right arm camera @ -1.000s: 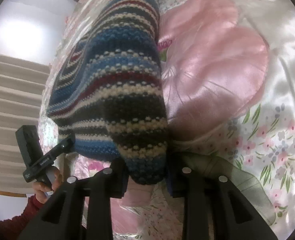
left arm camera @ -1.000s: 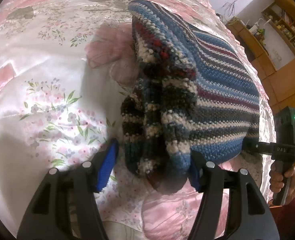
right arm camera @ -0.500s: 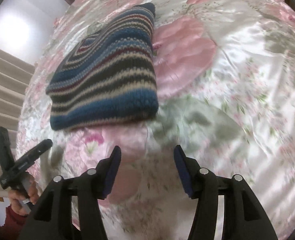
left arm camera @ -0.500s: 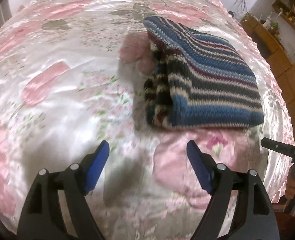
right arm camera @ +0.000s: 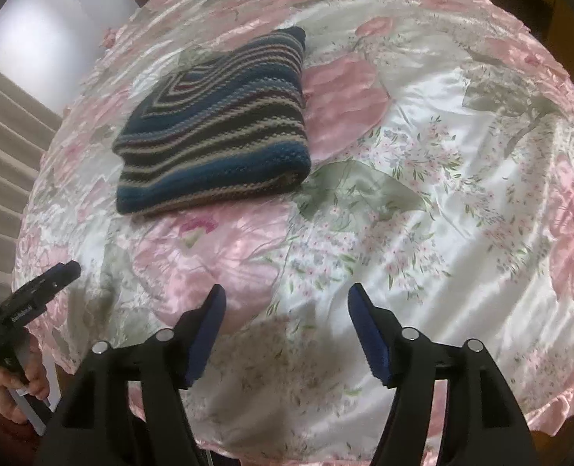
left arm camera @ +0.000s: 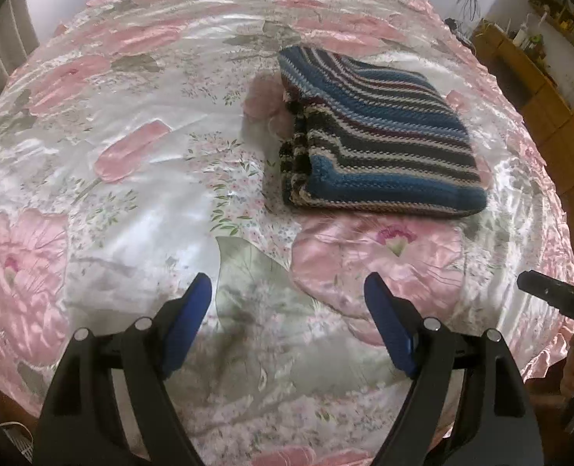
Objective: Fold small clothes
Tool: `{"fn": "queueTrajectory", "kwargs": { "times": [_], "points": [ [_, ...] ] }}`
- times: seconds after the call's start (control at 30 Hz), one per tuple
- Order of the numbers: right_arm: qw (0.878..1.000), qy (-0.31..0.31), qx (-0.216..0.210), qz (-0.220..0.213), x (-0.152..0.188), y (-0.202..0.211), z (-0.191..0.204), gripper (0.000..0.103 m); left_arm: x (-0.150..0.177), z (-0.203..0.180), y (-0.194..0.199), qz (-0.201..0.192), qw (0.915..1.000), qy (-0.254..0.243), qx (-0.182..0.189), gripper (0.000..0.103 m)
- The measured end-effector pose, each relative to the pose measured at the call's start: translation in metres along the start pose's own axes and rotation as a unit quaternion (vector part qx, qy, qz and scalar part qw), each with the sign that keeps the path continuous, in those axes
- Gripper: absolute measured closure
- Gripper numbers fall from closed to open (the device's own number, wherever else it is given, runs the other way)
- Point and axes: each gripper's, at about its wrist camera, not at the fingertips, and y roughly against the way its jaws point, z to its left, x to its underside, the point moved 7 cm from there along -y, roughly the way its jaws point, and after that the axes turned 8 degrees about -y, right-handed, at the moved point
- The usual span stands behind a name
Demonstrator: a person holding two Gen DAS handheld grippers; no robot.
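Folded striped sweater (left arm camera: 380,143) on bedspread (left arm camera: 139,194) — both claws (left arm camera: 288,318) (right arm camera: 287,330) wide open, empty.

One folded striped knit (left arm camera: 380,143), one floral bedspread (left arm camera: 139,178), two grippers.

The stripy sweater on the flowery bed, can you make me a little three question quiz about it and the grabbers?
1. True or false: the left gripper is squeezing the striped sweater.
2. What does the sweater rest on?
3. Is the right gripper A) open or B) shut?

Key:
1. False; its jaws stand apart with nothing between them.
2. The floral bedspread.
3. A.
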Motion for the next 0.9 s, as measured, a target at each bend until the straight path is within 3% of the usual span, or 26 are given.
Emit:
{"fn": "queueTrajectory", "kwargs": {
  "times": [0.43,0.9],
  "points": [
    [0.998,0.03,0.016,-0.051,0.01,0.059,0.03,0.019,0.002,-0.02,0.087,-0.062,0.9979,-0.009,-0.012,0.019],
    [0.994,0.047,0.02,-0.096,0.017,0.109,0.051,0.007,0.001,-0.031,0.145,-0.112,0.9923,-0.031,-0.042,0.016]
  ]
}}
